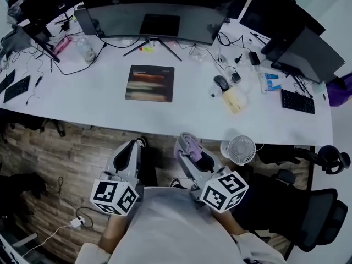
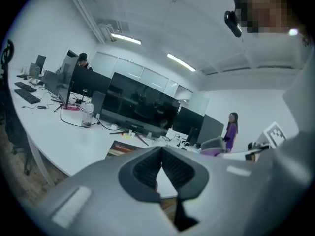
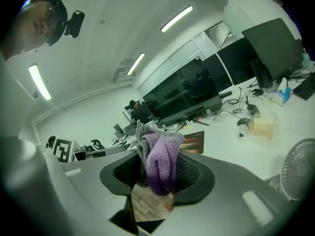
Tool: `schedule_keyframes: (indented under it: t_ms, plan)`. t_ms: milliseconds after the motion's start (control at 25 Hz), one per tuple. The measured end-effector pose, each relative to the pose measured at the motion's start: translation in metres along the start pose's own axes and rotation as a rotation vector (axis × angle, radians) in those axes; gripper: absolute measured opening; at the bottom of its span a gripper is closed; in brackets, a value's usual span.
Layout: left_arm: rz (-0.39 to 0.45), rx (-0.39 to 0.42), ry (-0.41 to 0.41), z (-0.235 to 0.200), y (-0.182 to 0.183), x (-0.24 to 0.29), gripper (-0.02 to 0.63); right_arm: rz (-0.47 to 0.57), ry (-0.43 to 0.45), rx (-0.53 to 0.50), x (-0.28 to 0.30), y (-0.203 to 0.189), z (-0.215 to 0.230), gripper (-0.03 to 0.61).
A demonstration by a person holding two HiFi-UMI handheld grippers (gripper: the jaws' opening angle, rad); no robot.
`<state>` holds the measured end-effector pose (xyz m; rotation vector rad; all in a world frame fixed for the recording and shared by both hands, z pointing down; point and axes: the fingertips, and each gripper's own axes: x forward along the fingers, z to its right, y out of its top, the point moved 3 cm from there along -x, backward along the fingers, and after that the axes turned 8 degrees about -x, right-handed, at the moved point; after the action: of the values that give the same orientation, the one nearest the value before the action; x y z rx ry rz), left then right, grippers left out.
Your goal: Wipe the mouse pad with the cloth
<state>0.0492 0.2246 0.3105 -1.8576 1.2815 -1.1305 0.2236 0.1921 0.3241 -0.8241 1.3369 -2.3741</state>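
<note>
Right gripper (image 3: 157, 181): clenched on the cloth (image 3: 159, 154), its ribbed dark pads pressing the fold from both sides.
Cloth: soft, deep-piled, purple on one face and grey on the other; bunched into a thick roll that stands up out of the jaws.
Left gripper (image 2: 162, 154): closed with nothing in it; the ribbed pads meet at their tips, and a narrow wedge of gap widens behind them.
Gripper bodies: smooth pale grey shells, each with a cube of black-and-white square markers at the rear.
Position of both: side by side near the person's body, over the floor (image 1: 60, 153), short of the near edge of the desk (image 1: 99, 100).
Mouse pad (image 1: 149, 83): flat dark rectangle with blurred orange and cream bands, lying mid-desk just before the monitor's stand, well apart from the cloth.
Desk: long, white, smooth, with a curved near edge.
Monitor (image 1: 159, 21): wide, dark, curved, along the far edge.
Mouse (image 1: 221, 82): small rounded dark shape right of the pad, toward the right end.
Fan (image 1: 241, 149): small, white, round grille, just off the near edge beside the right gripper.
Floor: wood-look planks.
Head view only: floor, whole outline of the pad, both cubes.
Right gripper view only: the cloth's pile, ceiling light strips.
Left gripper view only: the meeting pads, a person in purple (image 2: 230, 130) standing far off.
</note>
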Motion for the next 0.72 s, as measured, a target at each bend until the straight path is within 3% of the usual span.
schedule_keyframes:
  t_ms: [320,720]
  plan:
    - [-0.061,0.052,-0.028,-0.066,0.054,0.057,0.0,-0.008,-0.072,0.058,0.082,0.036,0.0,0.178]
    - [-0.171,0.0,-0.037,-0.165,0.08,0.125,0.0,-0.047,-0.124,0.054,0.193,0.068,-0.011,0.178]
